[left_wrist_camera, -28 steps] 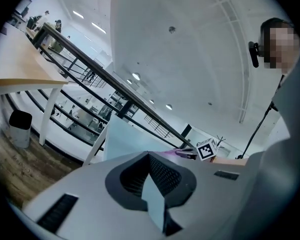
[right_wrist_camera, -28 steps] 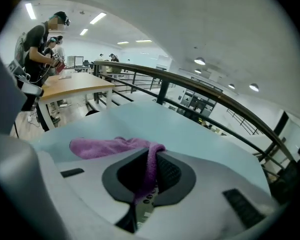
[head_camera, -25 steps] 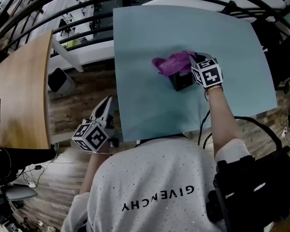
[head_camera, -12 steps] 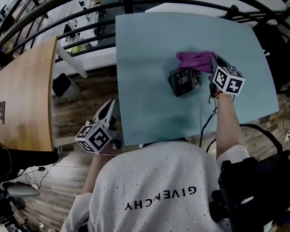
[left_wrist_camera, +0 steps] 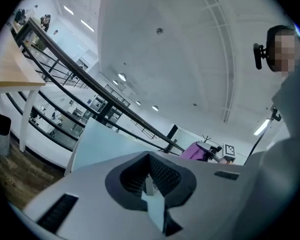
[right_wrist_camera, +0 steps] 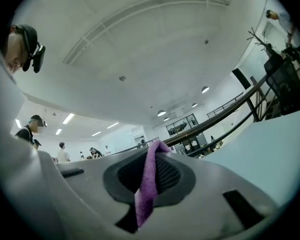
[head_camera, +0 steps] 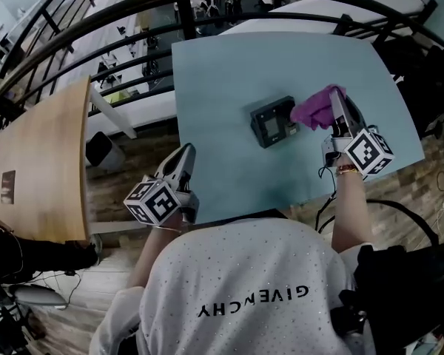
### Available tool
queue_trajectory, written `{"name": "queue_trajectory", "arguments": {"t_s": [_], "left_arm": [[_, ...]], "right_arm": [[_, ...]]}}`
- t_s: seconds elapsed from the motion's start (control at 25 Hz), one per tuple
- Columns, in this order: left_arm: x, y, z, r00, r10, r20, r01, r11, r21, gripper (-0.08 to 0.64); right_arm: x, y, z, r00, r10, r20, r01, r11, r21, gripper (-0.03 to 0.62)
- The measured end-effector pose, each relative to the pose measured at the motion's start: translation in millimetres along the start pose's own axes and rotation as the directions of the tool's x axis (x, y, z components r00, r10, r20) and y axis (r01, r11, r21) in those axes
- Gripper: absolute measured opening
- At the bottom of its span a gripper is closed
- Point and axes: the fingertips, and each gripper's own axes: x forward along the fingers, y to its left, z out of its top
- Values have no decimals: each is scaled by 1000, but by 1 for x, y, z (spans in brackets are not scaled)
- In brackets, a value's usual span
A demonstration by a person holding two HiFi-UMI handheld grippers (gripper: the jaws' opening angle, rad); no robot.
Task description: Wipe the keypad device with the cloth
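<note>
The dark square keypad device (head_camera: pixel 274 121) lies on the pale blue table (head_camera: pixel 229 72). My right gripper (head_camera: pixel 334 102) is shut on the purple cloth (head_camera: pixel 313 109), which hangs just right of the device and touches its right edge. In the right gripper view the cloth (right_wrist_camera: pixel 149 184) shows as a purple strip pinched between the closed jaws. My left gripper (head_camera: pixel 183 156) is held off the table's front left corner, above the floor, with its jaws shut and nothing in them; its own view shows the closed jaws (left_wrist_camera: pixel 152 196) and the purple cloth (left_wrist_camera: pixel 197 150) far off.
A wooden table (head_camera: pixel 41 161) stands to the left across a strip of plank floor. Black railings (head_camera: pixel 96 21) curve behind the blue table. A black cable (head_camera: pixel 322 191) hangs off the blue table's front edge near my right arm.
My right gripper has carried the cloth off the device's top to its right side and drawn back toward me. The left gripper has risen slightly nearer the table corner.
</note>
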Motion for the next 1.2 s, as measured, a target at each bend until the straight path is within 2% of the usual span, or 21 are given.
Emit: {"name": "queue_trajectory", "arguments": {"t_s": [0.12,0.28,0.48,0.56,1.2], "left_arm": [[-4,-12,-2,1000,-29,-5,30,999,18,0],[-11,-20,-11,999,-47,-16,47,999,12,0],[-16,-29,-14,998,-63,-17,64,998,21,0],[-19,-33,-14,997,-71,-16,71,997,27,0],[-24,-37,-18,999,-51,-3,51,999,12,0]], "right_arm": [[-27,22,-25,999,6,-49,-7,1000,-24,15],[-50,45,-61,986,11,-164,-31,992,-119,14],[-71,57,-96,960,-34,-279,-35,970,-240,14],[-76,58,-105,951,-54,-306,-28,966,-257,14],[-88,47,-100,949,-81,-304,-4,963,-270,14]]}}
